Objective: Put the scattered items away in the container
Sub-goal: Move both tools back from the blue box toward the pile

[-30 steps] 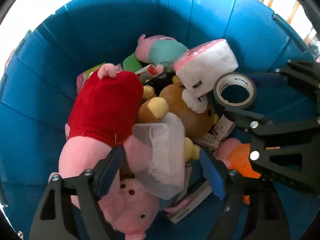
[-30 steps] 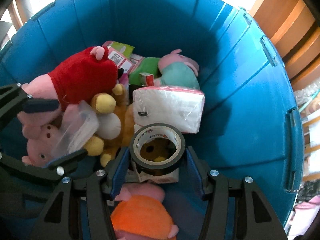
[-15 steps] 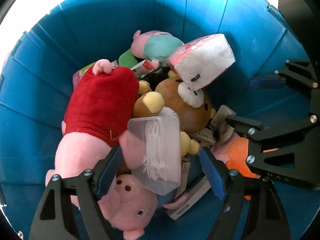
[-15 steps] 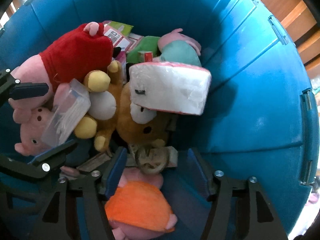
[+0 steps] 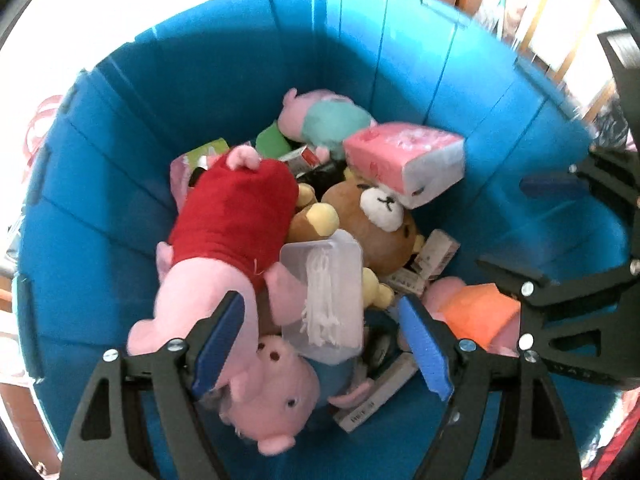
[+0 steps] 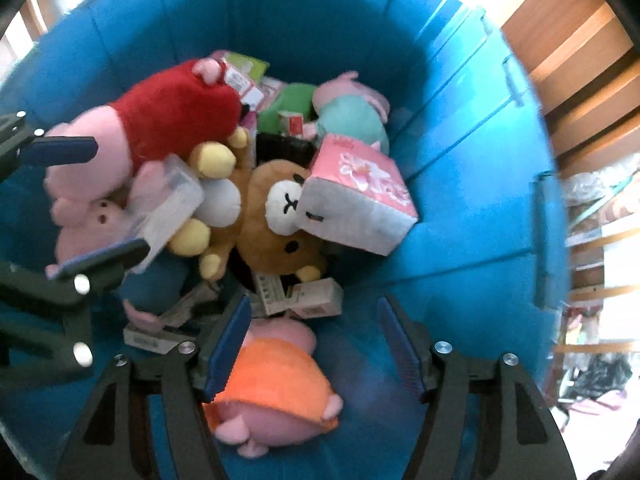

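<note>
**Both tongs empty over the blue bin**

Left tongs point(image 5: 320, 344) stand apart above the clear plastic box point(image 5: 324, 292), which lies in the blue bin point(image 5: 120, 208), long axis running straight away from the tongs. It looks light, stiff, slippery: best pinched across its short sides. Right tongs point(image 6: 314, 344) have just been opening, nothing between them, the soft orange plush point(image 6: 276, 388) just below.

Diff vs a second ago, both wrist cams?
The right gripper let go of the tape roll, which dropped into the blue bin and is now out of sight; its jaws have just been opening, with nothing between them. The tissue pack has tipped over. The left gripper stays open, empty.
</note>
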Available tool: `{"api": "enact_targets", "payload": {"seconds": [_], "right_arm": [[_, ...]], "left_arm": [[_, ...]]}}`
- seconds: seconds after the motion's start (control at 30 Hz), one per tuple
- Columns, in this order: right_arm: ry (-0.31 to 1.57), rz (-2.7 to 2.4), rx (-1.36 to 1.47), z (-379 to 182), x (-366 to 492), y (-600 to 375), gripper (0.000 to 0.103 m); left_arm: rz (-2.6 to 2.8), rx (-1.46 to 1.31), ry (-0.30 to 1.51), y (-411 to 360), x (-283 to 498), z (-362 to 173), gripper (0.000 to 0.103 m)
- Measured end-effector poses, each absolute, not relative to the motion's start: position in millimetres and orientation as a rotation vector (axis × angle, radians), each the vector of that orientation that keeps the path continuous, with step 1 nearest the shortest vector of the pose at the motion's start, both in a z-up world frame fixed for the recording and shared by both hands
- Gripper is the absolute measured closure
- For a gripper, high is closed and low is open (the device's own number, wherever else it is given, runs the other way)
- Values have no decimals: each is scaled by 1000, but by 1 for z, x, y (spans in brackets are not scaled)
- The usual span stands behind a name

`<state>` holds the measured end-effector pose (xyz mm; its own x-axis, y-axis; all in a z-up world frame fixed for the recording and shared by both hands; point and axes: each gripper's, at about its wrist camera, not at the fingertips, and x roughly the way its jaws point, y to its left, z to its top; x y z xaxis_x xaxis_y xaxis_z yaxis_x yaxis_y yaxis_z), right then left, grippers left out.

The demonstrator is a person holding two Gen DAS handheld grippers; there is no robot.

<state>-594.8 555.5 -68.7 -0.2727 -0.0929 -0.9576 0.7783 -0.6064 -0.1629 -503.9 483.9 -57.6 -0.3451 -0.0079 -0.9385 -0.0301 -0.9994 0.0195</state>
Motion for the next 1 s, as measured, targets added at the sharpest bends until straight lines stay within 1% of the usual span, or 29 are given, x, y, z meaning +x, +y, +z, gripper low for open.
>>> {"api": "enact_targets", "payload": {"seconds": [0.1,0.23,0.33,0.5,0.6,0.77,0.83,0.93,1.0], "right_arm": [[836,-1973,1310,-43,-574,564,34],[786,-1998,1232,-19,-547,575,28],[756,-2022,1188,-8,-529,582,28],[653,-2054,1120,5,-506,595,26],[571,-2067,1062,8,-494,599,25],[509,-2113,909,8,-468,595,25],[454,-2120,865,9,-458,591,25],[386,-2126,808,16,-442,582,25],[349,-2128,770,22,-428,573,23]], "left_arm": [[2594,-1737,37,480,-487,-35,24],[2629,-1667,55,483,-459,-13,24],[2665,-1613,67,487,-435,1,23],[2787,-1467,119,496,-396,20,23],[2886,-1349,87,496,-370,28,23],[3046,-1221,-22,483,-334,33,23],[3121,-1183,-40,474,-319,34,23],[3186,-1149,-134,452,-297,31,23],[3227,-1146,-150,435,-282,29,23]]}}
